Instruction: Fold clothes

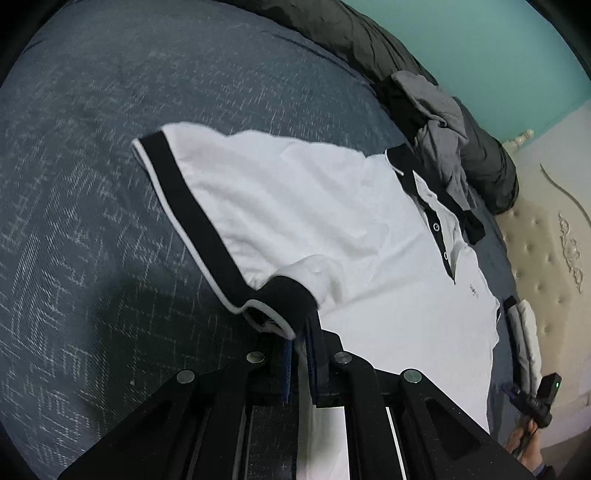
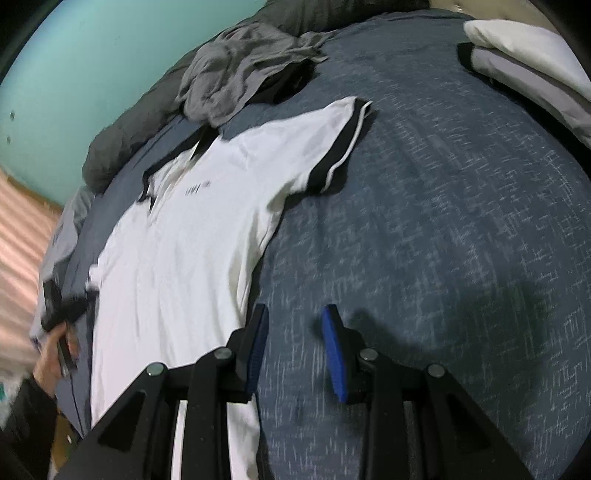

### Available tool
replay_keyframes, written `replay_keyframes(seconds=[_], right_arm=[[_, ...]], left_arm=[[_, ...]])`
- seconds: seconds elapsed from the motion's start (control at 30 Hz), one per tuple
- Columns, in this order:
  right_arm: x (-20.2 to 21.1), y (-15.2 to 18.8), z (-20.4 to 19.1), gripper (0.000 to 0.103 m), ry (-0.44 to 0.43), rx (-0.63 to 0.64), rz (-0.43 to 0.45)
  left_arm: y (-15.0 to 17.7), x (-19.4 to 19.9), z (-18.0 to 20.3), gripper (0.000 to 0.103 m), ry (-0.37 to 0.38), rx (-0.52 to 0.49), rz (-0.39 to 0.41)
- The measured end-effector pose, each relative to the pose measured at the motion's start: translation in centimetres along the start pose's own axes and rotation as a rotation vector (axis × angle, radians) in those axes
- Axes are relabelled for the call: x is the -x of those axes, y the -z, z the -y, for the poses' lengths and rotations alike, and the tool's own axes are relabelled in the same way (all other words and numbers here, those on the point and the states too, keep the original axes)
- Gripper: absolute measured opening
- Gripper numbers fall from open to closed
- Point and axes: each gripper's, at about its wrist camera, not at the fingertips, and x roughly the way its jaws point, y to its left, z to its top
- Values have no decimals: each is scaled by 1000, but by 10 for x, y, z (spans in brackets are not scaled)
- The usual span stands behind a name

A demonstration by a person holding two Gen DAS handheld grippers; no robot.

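- Left gripper nearest in the left wrist view, jaws clamped on the black cuff of the white polo shirt; cuff bunched up between the blue pads.
- White polo shirt lies flat, front up, on the blue-grey bedspread, collar toward the far edge of the bed.
- Gripped sleeve spreads out left of the shirt body, its black band with a white stripe running diagonally.
- Black placket with two snaps down from the collar, small dark logo just right of it.
- Grey crumpled garment at the far edge, just beyond the collar, resting against a dark rolled duvet.
- Folded grey-white stack near the right edge of the bed, beside the tufted cream headboard.
- Right wrist view: person's hand on the other gripper's handle at the far left, blurred.
- Shirt's other sleeve lies flat and spread, untouched.
- Right gripper over the bedspread just right of the shirt's side edge, jaws apart with nothing between them; its left finger sits at the shirt's edge, contact unclear.
- Folded pile again at the far right corner of the bed.
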Motion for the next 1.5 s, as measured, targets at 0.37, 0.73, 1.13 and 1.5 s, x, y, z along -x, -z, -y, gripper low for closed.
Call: replay_keyframes(seconds=[0.37, 0.73, 1.13, 1.5], right_arm=[[-35, -63, 20, 57, -71, -204, 88], [-81, -94, 25, 5, -27, -240, 102], [-70, -144, 20, 4, 130, -101, 136], [-93, -151, 18, 3, 221, -33, 97]], left_arm=[[4, -1, -1, 9, 2, -22, -7], [4, -5, 1, 9, -9, -42, -10], [4, -7, 5, 9, -34, -73, -10], [4, -5, 5, 9, -38, -78, -17]])
